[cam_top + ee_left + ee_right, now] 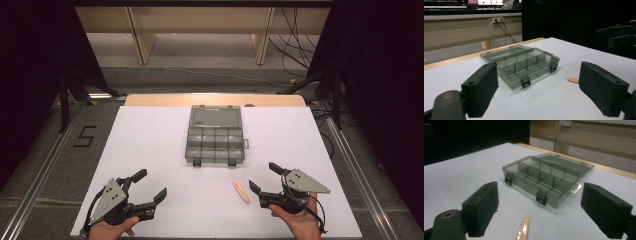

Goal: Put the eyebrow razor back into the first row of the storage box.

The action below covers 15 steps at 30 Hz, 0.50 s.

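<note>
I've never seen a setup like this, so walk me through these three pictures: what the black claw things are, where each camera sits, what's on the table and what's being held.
There is no robot here. A person holds a hand tool in each hand: the left gripper and the right gripper, each with two black jaws. The high view looks down from above the person's side of the table. The other two pictures come from cameras riding on each gripper, looking out between its own jaws.

On the white table lies a smoky clear compartment box with its lid open and flat behind it; its compartments look empty. Nearer the right gripper lies a small pinkish stick-like piece; what it is I can't tell.

Nothing is held: both grippers' jaws stand wide open with nothing between them.
</note>
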Available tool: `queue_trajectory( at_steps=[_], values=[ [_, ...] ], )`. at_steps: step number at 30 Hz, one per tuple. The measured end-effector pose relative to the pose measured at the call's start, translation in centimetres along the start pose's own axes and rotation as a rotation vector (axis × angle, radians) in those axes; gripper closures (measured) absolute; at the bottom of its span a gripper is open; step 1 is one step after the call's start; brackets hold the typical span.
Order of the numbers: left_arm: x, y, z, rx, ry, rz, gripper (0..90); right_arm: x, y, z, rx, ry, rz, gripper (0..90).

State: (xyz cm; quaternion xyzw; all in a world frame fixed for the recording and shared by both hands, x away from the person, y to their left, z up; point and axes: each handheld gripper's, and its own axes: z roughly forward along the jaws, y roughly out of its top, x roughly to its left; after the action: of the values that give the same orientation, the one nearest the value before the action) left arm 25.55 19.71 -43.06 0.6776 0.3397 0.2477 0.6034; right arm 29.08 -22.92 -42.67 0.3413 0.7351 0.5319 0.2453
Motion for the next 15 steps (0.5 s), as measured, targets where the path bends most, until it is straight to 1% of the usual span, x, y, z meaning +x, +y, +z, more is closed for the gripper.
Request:
queue_trajectory(
  at_steps=[2,4,6,7,8,9,10,13,14,15],
  values=[
    [-0.02,-0.01,0.09,-0.014,-0.01,-0.005,15.9,0.06,-0.02,0.04,0.004,0.013,0.011,16.1],
    [-0.07,0.05,-0.01,-0.006,-0.003,-0.005,15.9,0.07,-0.03,0.09,-0.001,0.013,0.009,16.1],
    [-0.05,0.01,0.12,-0.016,-0.011,-0.008,15.9,0.06,0.03,0.05,0.019,0.009,-0.003,16.1],
    [-0.06,0.01,0.13,-0.016,-0.011,-0.008,15.9,-0.02,0.06,0.07,0.014,0.0,-0.023,16.2],
    [-0.06,0.01,0.13,-0.016,-0.011,-0.008,15.9,-0.02,0.06,0.07,0.014,0.0,-0.023,16.2],
    [-0.09,0.04,0.05,-0.005,-0.005,-0.005,15.9,0.01,0.11,0.04,0.025,0.002,-0.032,16.6],
    [-0.09,0.04,0.05,-0.005,-0.005,-0.005,15.9,-0.03,0.1,0.14,0.013,-0.004,-0.042,16.6],
    [-0.09,0.04,0.06,-0.006,-0.005,-0.006,15.9,0.05,0.05,0.23,0.025,0.009,-0.034,16.6],
    [-0.1,0.04,0.06,-0.006,-0.005,-0.006,15.9,0.06,0.08,0.28,0.042,0.005,-0.049,16.7],
    [-0.1,0.04,0.06,-0.006,-0.005,-0.006,15.9,0.06,0.13,0.29,0.045,0.01,-0.049,16.8]
  ],
)
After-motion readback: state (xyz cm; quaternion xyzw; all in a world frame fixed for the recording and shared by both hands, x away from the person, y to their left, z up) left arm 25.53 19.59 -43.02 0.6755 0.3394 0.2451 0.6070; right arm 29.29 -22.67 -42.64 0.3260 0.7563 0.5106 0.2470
